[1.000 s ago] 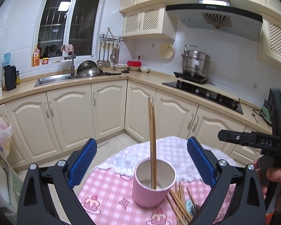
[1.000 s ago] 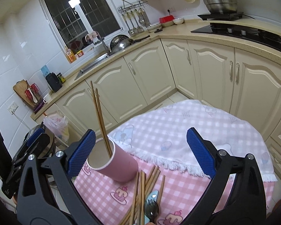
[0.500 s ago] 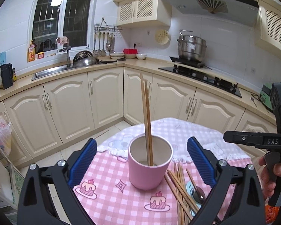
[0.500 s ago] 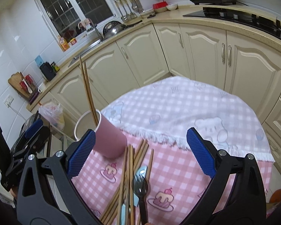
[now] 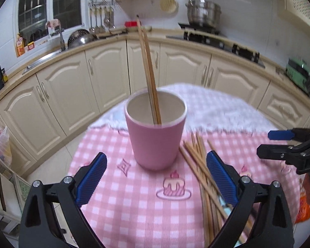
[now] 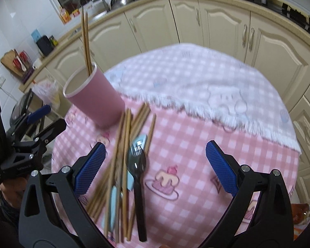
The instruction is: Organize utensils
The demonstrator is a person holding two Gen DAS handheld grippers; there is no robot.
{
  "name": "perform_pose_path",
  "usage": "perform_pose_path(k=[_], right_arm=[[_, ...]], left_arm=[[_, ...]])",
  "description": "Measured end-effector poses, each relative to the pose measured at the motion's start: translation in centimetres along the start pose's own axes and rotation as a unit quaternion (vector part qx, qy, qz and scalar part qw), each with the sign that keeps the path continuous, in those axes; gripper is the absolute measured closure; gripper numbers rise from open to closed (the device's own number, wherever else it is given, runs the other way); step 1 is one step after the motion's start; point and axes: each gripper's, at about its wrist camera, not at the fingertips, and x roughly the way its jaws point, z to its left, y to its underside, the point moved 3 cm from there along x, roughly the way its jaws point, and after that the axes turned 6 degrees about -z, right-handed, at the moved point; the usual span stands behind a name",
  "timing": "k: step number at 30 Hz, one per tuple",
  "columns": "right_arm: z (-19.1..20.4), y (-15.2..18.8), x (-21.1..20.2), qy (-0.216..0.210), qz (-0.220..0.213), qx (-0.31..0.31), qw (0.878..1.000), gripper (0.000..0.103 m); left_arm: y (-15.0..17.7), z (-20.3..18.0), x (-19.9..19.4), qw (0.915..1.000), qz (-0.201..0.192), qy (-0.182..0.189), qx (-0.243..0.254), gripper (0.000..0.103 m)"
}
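Both tongs are spread wide and grip nothing. The left gripper (image 5: 155, 177) hangs above the round table's pink-and-white checked cloth (image 5: 138, 202), its blue ribbed pads facing the pink cylindrical cup with a white inside (image 5: 155, 136). Two long wooden chopsticks in the cup (image 5: 148, 70) lean against its rim. The right gripper (image 6: 155, 167) hovers over a loose pile of wooden chopsticks (image 6: 122, 157) lying just beside the cup's base, mixed with a black spoon (image 6: 137, 171) and a pale blue-handled utensil (image 6: 113, 198). A white fringed cloth (image 6: 196, 78) covers the table's far side.
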Motion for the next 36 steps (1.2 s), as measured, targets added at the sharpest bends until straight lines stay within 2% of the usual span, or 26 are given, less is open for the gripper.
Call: perform_pose_path(k=[9,14,20,36], right_arm=[[-0.3,2.5,1.6,0.010,0.041,-0.010,0.999,0.008],[-0.5,3.3,2.1,0.009,0.054,-0.009,0.998,0.008],[-0.7,4.1,2.4,0.009,0.067,-0.011,0.998,0.008],[0.0,5.0,3.2,0.011,0.082,-0.034,0.996,0.008]], left_arm=[[2.9,-1.3,3.0,0.9973,0.066,0.011,0.029,0.008],[4.7,-2.1,4.7,0.9930,0.107,0.015,0.048,0.008],[5.8,-3.0,5.9,0.9892,0.132,0.020,0.060,0.008],[5.0,-4.0,7.2,0.9884,0.131,0.009,0.075,0.008]])
